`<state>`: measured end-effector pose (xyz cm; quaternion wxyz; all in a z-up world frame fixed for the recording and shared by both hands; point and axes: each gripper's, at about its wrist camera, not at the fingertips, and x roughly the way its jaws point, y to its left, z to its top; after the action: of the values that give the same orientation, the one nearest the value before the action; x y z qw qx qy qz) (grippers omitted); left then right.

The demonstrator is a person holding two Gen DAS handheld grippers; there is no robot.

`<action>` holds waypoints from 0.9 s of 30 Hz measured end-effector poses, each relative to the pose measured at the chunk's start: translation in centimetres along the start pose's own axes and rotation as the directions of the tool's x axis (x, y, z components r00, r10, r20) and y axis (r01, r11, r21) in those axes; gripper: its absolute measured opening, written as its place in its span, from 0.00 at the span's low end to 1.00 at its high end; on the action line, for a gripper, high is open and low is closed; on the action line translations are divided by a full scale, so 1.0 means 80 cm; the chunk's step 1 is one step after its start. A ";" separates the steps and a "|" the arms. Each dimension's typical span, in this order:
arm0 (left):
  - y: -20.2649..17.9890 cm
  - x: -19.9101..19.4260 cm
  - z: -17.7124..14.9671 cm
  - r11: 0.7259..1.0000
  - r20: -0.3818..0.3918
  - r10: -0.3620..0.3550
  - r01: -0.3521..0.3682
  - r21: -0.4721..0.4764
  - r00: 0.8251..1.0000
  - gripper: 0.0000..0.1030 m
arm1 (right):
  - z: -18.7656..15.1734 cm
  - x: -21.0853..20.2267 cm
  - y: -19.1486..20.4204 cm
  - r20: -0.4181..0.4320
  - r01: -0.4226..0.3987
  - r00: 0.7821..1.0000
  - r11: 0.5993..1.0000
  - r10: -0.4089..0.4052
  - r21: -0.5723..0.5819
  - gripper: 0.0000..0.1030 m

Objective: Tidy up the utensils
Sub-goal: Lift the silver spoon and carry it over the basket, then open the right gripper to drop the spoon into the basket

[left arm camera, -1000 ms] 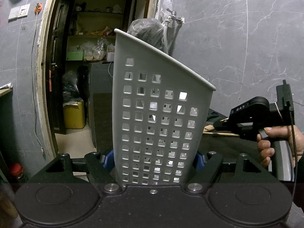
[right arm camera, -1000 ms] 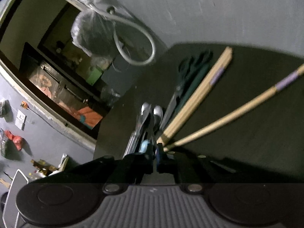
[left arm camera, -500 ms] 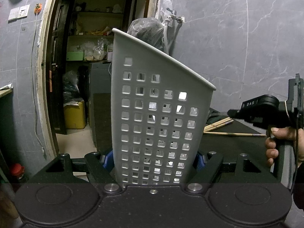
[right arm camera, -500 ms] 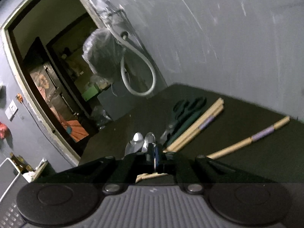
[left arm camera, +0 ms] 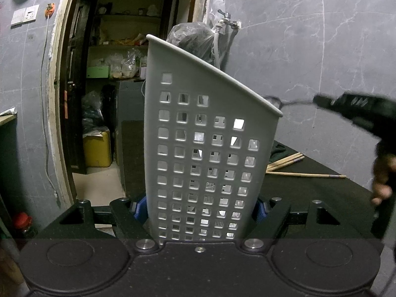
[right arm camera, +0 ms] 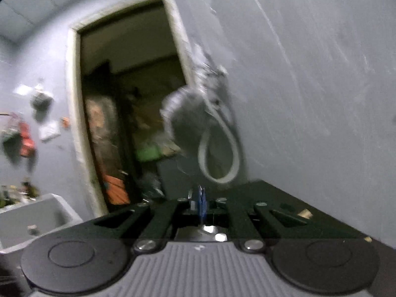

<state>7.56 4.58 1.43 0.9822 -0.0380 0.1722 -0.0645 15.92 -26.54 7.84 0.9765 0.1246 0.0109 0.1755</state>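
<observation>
The perforated grey utensil basket (left arm camera: 205, 148) is the largest item: a thin-walled plastic holder, probably light and fairly stiff though liable to flex, and best held low on its side walls, where the left tongs (left arm camera: 200, 212) clamp it between their blue pads (left arm camera: 259, 211). It stands tilted directly before the left camera, its slanted rim rising to the left; the left tongs point slightly downward from beneath it. Behind it, on the dark surface (left arm camera: 309, 193), lie the wooden chopsticks (left arm camera: 284, 160), which look slender, rigid and light, apt to roll, and best pinched near mid-length. The right tongs (right arm camera: 201, 203) are closed, pointing roughly level toward the doorway; a sliver of bright metal (right arm camera: 190, 195) shows beside their blue pads, probably thin spoon handles, hard and likely slippery, though blur prevents certainty. In the left view the right-hand tool (left arm camera: 356, 109) appears blurred at rim height, to the right of the basket, with the person's hand (left arm camera: 382, 180) on its grip.
</observation>
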 end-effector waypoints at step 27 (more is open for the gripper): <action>0.000 0.001 0.000 1.000 -0.001 0.000 0.000 -0.002 1.000 0.76 | 0.086 -0.028 0.143 0.158 -0.413 0.887 0.899 0.434 -0.149 0.01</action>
<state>7.63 4.59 1.38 0.9821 -0.0388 0.1729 -0.0643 10.42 -18.59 17.26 0.9166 0.0853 -0.1182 0.3723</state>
